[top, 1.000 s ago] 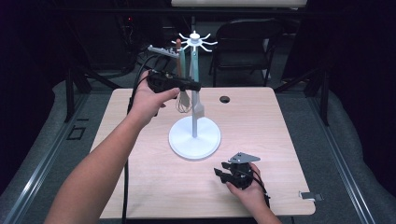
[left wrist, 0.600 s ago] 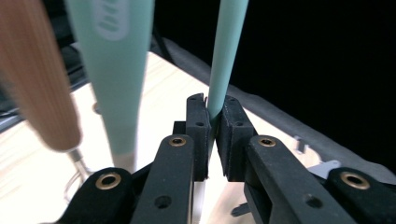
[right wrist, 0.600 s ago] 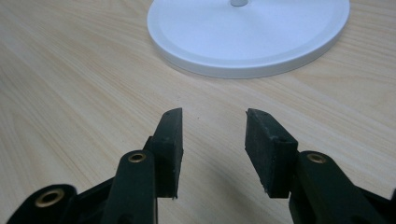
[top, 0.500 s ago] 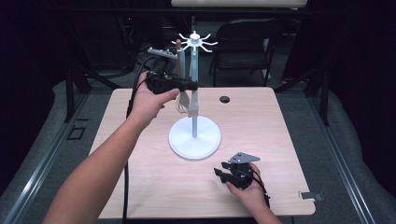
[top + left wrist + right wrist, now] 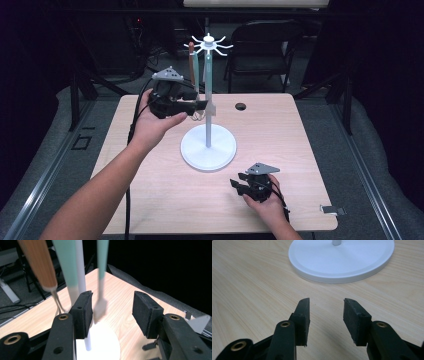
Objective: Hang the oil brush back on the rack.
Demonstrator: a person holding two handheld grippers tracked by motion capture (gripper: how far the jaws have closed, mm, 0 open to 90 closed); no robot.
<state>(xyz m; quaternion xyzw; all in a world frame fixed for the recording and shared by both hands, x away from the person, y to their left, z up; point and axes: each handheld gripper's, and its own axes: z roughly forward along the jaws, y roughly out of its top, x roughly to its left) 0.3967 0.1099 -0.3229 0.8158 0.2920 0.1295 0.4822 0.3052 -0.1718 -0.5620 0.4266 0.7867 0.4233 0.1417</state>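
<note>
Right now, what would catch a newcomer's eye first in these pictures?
The tall white hanging stand with a round base at the table's centre, with a brown-handled utensil and mint-green-handled utensils hanging from its top hooks. The left gripper is at those utensils, its jaws just opened, nothing pressed between them; the right gripper rests open near the base.

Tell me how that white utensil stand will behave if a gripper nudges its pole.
The white stand probably resists tipping: its round base is broad and flat on the table. The thin pole is tall, so a push high up may rock it. The hanging utensils would likely swing; they dangle freely beside the open left gripper.
</note>
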